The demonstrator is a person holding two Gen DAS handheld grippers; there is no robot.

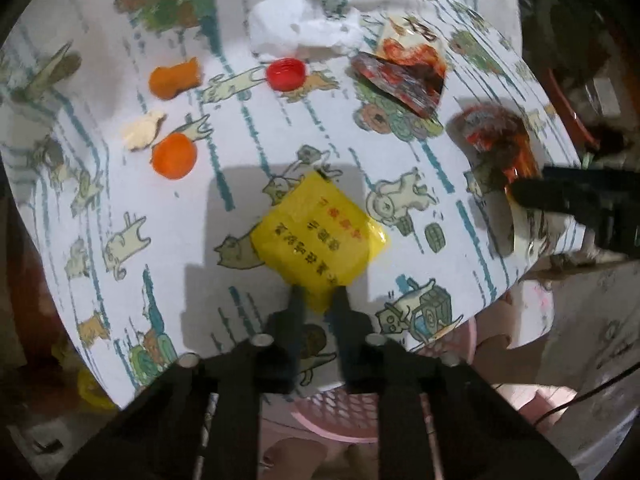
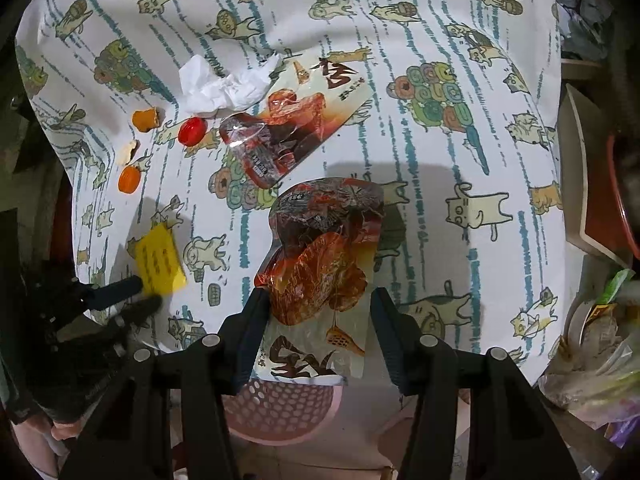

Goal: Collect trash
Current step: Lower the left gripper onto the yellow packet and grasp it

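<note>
Near the worktop's front edge, the left tool (image 1: 318, 300) pinches the flat yellow plastic sachet (image 1: 320, 232), the right tool (image 2: 320, 320) gapes around a crinkled red-orange snack wrapper (image 2: 320, 248); remaining litter uncollected.

Our two black claws

We see the left claw (image 1: 318, 300) and right claw (image 2: 320, 312): matte black plastic fingers, silver round pivot screws behind them.

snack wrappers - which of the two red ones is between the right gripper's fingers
The near snack wrapper, hanging over the table edge above the pink basket, sits between the right gripper fingers. The far snack wrapper lies beside the crumpled tissue.
</note>
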